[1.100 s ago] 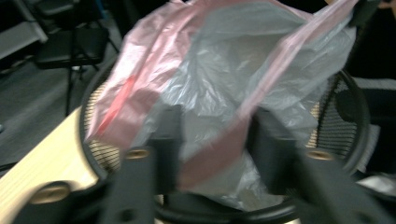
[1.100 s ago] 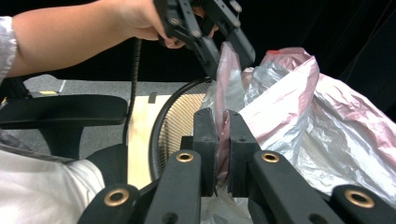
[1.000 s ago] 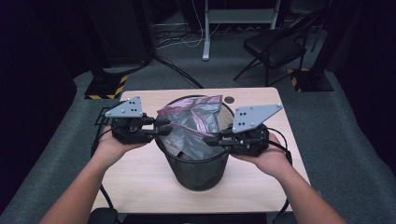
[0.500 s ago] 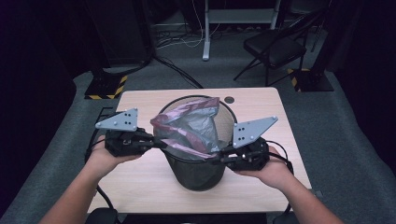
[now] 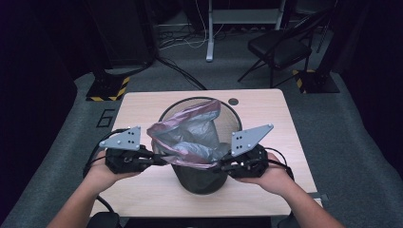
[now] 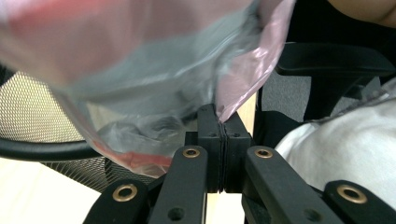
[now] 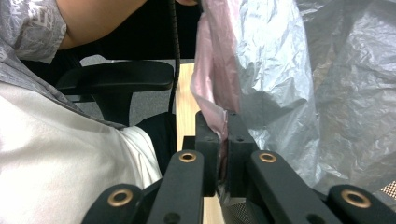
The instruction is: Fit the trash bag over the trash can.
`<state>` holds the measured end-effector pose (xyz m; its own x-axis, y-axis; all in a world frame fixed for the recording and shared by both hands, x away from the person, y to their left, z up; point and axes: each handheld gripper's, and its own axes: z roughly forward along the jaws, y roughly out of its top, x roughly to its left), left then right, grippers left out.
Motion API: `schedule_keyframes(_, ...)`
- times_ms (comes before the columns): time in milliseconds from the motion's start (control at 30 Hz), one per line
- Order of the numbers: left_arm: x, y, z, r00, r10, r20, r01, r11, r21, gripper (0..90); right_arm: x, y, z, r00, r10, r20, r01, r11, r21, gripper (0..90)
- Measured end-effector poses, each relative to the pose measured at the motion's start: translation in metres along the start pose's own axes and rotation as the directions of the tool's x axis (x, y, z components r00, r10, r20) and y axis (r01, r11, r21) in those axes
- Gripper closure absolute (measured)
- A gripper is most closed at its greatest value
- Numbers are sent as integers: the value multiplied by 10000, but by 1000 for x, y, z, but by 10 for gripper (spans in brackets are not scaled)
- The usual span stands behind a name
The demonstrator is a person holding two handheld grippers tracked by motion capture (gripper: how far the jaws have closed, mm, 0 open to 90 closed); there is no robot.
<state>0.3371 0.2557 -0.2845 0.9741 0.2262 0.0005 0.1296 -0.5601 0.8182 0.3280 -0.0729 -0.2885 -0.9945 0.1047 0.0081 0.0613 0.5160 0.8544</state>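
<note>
The plastic bag (image 5: 190, 137) stretches between the left hand-held gripper (image 5: 159, 160) and right hand-held gripper (image 5: 219, 167), both clamping its rim.

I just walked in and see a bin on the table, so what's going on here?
A person is fitting a thin pink-and-grey plastic bag into a black wire-mesh waste bin that stands on a light wooden table. The left tongs and the right tongs are each shut on the bag's near edge, one at either side of the bin's rim. The bag's mouth is spread open above the bin; its edge is not yet folded over the rim.
</note>
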Motion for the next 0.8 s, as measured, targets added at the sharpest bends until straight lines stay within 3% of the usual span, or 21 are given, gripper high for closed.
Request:
schedule_keyframes(133, 7, 0, 6, 9999, -110, -127, 107, 9996, -267, 891, -1, 0, -1, 9964, -296, 799, 272, 9991, 313, 867)
schedule_keyframes(300, 12, 2, 17, 9998, -166, 97, 169, 9993, -343, 892, -11, -7, -8, 9964, 219, 820, -234, 9996, 173, 858)
schedule_keyframes(400, 10, 3, 24, 9997, -32, 229, 35, 9999, -142, 892, -9, -4, -17, 9980, 175, 615, -179, 9998, 64, 766)
schedule_keyframes(567, 9, 2, 30, 9993, -7, 367, 9, 10000, -75, 892, 1, 13, -37, 9971, -148, 744, 165, 9996, -228, 617)
schedule_keyframes(800, 9, 2, 30, 9992, 44, 390, -44, 10000, -11, 892, 0, 46, -48, 9855, -494, 1621, 627, 9950, -779, 516)
